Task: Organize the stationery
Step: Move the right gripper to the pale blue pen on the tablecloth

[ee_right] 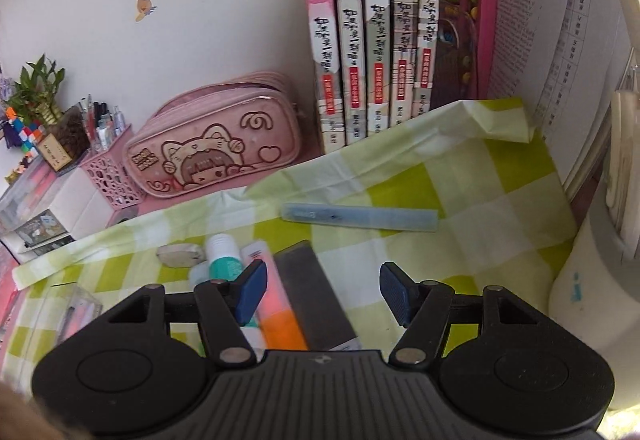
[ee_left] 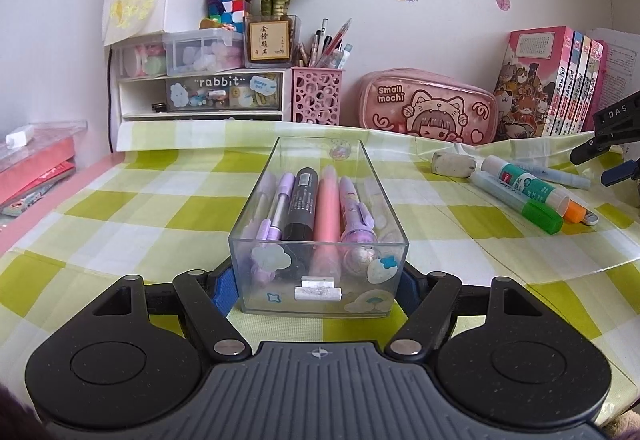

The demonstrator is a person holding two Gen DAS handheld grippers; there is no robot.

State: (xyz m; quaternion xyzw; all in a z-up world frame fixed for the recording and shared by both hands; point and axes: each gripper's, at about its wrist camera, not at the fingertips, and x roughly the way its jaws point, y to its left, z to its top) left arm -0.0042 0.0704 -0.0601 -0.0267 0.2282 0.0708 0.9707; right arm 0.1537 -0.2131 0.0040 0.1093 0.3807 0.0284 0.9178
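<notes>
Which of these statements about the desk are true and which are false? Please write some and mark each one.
1. The left claw is closed on the clear plastic box. True.
2. The clear plastic box is empty. False: it holds pens and markers, among them a black marker and a pink marker.
3. The right claw grips the glue stick. False: its jaws stand apart and press on nothing.
4. The pink pencil case stands at the wall, between the pink pen holder and the books. True.
5. A white eraser lies on the checked tablecloth. True.
</notes>
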